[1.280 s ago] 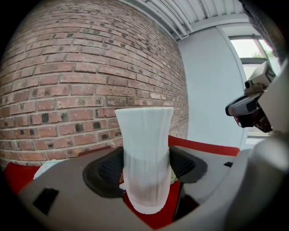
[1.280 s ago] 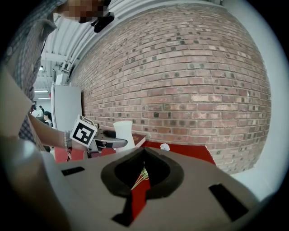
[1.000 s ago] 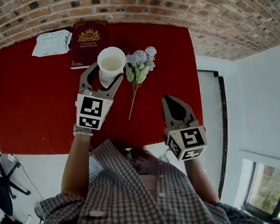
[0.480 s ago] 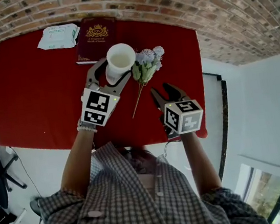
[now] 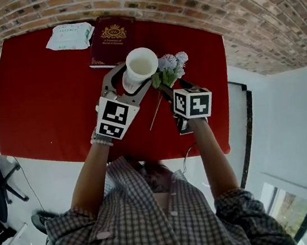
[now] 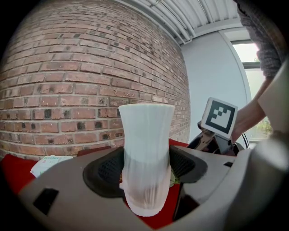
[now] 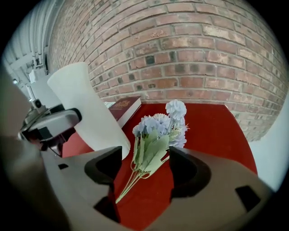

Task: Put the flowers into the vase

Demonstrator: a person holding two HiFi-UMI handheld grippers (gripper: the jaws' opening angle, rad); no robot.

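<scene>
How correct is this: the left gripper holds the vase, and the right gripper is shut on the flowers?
The left gripper holds the vase, but the right gripper is open: the right gripper view shows its jaws, just opened, apart around the flowers.

Overhead, two close-ups (vase [image 5: 141, 68] shared)

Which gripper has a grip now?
The left gripper, shut on the vase; on the right gripper the jaws have just been opening, flowers between them, ungripped.
</scene>
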